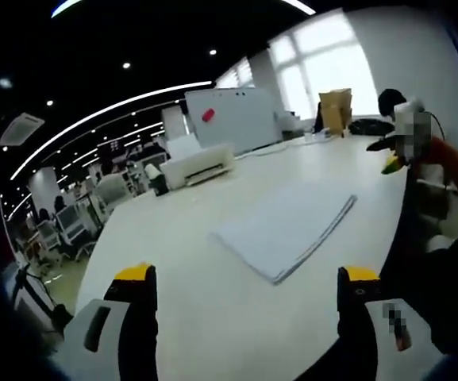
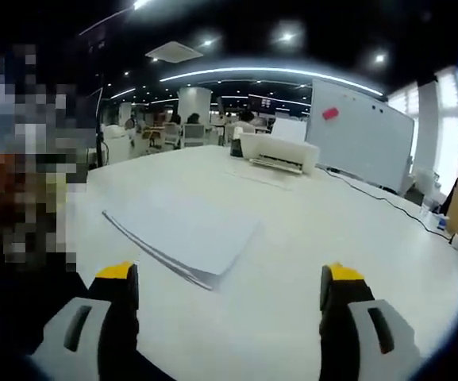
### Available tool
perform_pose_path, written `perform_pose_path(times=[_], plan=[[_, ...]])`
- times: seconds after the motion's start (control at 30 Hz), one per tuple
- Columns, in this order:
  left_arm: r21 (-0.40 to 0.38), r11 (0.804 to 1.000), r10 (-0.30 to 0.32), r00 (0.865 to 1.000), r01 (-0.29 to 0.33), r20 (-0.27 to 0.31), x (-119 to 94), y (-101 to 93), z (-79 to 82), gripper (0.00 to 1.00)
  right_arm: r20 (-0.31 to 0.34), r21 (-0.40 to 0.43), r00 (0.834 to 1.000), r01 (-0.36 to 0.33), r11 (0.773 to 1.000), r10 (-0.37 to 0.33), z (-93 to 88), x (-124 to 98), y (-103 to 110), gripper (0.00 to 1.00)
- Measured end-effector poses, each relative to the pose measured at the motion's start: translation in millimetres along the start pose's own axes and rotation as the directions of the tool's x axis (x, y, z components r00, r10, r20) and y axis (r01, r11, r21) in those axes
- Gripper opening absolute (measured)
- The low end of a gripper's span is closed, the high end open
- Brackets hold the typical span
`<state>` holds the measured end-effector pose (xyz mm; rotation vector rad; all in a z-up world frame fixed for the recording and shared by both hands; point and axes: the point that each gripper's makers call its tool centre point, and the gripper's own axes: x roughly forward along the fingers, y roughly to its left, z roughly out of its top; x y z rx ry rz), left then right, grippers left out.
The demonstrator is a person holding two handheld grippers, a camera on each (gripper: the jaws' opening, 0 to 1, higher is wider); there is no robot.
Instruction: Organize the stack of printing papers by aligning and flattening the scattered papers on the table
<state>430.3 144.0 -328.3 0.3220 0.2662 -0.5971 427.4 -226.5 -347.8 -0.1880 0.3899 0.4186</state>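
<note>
We hold both tongs above the white table [image 1: 213,317], and both stand spread wide with nothing between the jaws.

In the left gripper view, the left tongs [image 1: 246,287] show two yellow-tipped jaws rising from the bottom edge, well apart from each other. The paper stack [image 1: 284,230] lies flat on the table ahead of them, closer to the right jaw's side, not touching either jaw. Its sheets look mostly squared up, with the layered edge showing along the near side. Farther ahead, beyond the stack and toward the left jaw's side, a white printer [image 1: 197,165] sits on the table, and behind it stands a whiteboard [image 1: 232,117] with a red magnet on it. A brown cardboard box [image 1: 336,109] stands far ahead on the right.

In the right gripper view, the right tongs [image 2: 229,286] are likewise spread, yellow tips well apart. The paper stack [image 2: 181,234] lies just ahead, between the jaws' lines but nearer the left jaw, clear of both. Its near corner points toward us and the sheet edges show slightly fanned along the left side. The printer [image 2: 278,152] sits far ahead on the table [image 2: 308,230], with the whiteboard [image 2: 363,131] beyond it to the right. A cable [image 2: 387,202] trails across the table on the right jaw's side.
</note>
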Motion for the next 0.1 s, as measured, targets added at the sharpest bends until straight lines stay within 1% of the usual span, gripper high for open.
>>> perform_pose_path(times=[0.1], plan=[[0.007, 1.000, 0.000, 1.000, 0.000, -0.001, -0.2, -0.6, 0.8, 0.97, 0.007, -0.001, 1.000, 0.003, 1.000, -0.003, 1.0, -0.1, -0.9, 0.90]])
